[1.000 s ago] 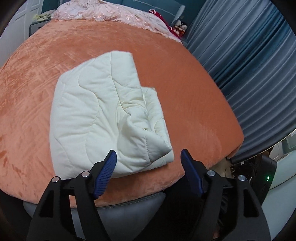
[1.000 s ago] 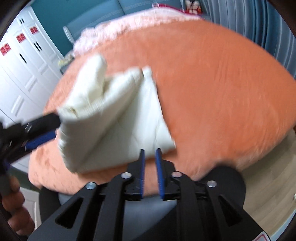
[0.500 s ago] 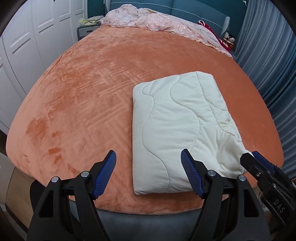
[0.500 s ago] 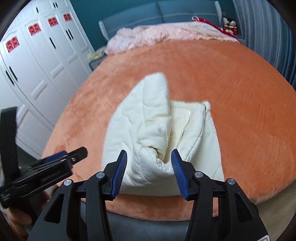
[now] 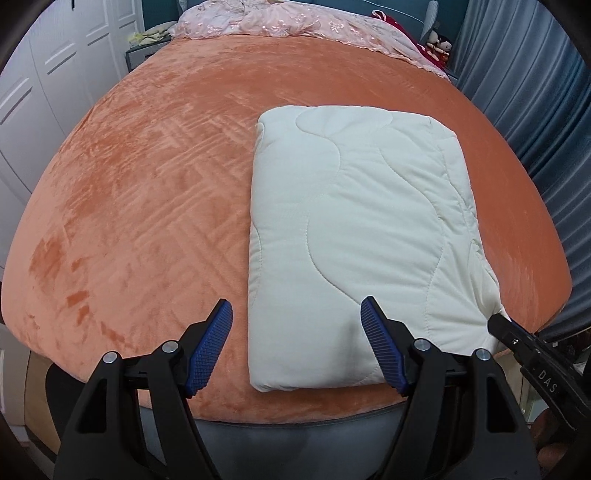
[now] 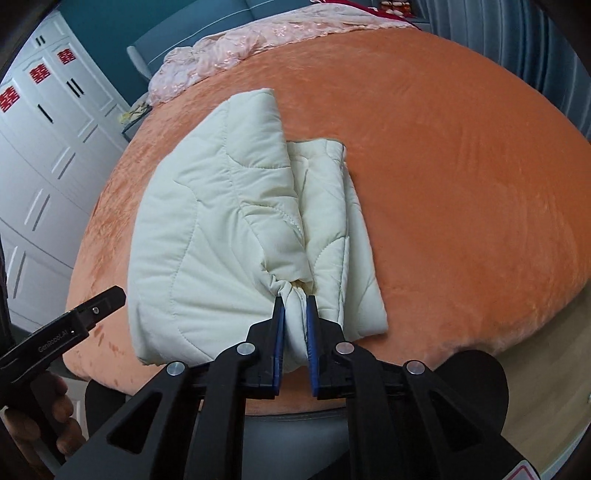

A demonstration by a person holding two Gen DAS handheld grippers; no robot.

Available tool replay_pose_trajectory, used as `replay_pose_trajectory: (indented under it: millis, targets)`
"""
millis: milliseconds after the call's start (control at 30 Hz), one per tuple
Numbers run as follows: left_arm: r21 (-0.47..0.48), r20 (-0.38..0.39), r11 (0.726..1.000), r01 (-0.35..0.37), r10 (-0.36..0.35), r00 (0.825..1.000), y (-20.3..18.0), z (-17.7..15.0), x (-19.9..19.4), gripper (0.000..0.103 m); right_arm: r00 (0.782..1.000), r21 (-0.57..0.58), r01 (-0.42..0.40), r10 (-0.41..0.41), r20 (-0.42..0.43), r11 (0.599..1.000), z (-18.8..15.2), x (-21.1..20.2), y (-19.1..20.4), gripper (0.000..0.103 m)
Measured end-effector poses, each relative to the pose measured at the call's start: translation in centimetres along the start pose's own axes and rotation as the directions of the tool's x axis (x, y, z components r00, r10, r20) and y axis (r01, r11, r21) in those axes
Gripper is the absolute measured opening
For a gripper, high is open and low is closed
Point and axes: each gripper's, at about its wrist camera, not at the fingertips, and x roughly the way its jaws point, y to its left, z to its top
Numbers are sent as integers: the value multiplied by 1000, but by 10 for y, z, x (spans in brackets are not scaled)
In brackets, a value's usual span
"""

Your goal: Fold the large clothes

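Right gripper (image 6: pixel 295 317) closing on one folded quilt's (image 6: pixel 221 221) corner; left gripper (image 5: pixel 295 332) wide open, empty.

The folded quilt (image 5: pixel 362 236) lies on the bed (image 5: pixel 147 192), near its front edge and right of centre in the left wrist view. A crumpled cover (image 5: pixel 295 18) lies along the far end of the bed. Wardrobe doors (image 6: pixel 40 147) stand left of the bed; curtains (image 5: pixel 535 92) hang to its right. The right gripper (image 6: pixel 295 314) meets the quilt's near right corner; the left gripper (image 5: pixel 297 343) sits before its near left corner.
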Motion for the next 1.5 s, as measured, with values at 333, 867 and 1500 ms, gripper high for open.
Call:
replay_pose_trajectory:
  millis: [333,867,1500]
  targets:
    - [58,-68,998,-8,12,998,-35,1,36,69,992,18,95,-93,-80,995,-14,41,-25,8]
    - [112,-83,989,-94,104,991,-47,-6,75,76,972,-72,147,-158,-174,987,-4,90,0,11]
    - [55,-62,998,1,3,998,-19,27,69,85,988,52,76,-68,-138,996,30,37,32,21]
